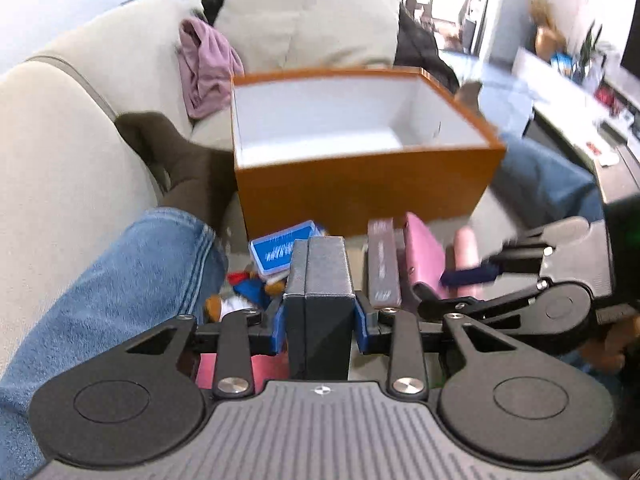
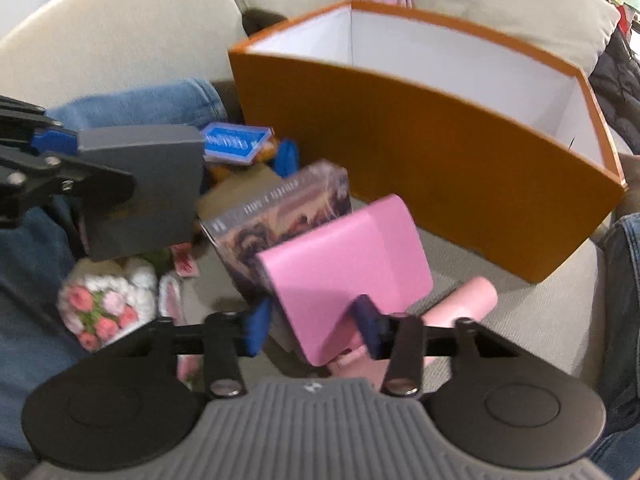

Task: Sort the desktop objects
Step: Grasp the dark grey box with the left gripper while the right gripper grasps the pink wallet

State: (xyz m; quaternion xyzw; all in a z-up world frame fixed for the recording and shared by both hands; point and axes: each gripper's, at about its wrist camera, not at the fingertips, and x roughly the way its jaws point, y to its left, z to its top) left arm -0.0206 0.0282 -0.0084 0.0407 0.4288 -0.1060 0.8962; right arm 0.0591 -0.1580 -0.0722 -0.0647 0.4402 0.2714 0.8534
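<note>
Grey box (image 1: 320,292) clamped in left tongs (image 1: 320,328).

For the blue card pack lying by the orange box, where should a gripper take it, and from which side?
Judging by its flat pose, grip the blue card pack across its two long edges, coming down from above. It lies tilted on the toys, close beside the orange box, so a side approach looks crowded.

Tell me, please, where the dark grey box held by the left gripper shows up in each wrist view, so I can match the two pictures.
Left wrist view: the dark grey box stands at bottom centre, clamped between the left gripper's blue pads.
Right wrist view: the same box is at mid-left, held out sideways from the left edge.
Shared landmark: the orange box with white inside, beyond the grey box in both views.
</note>
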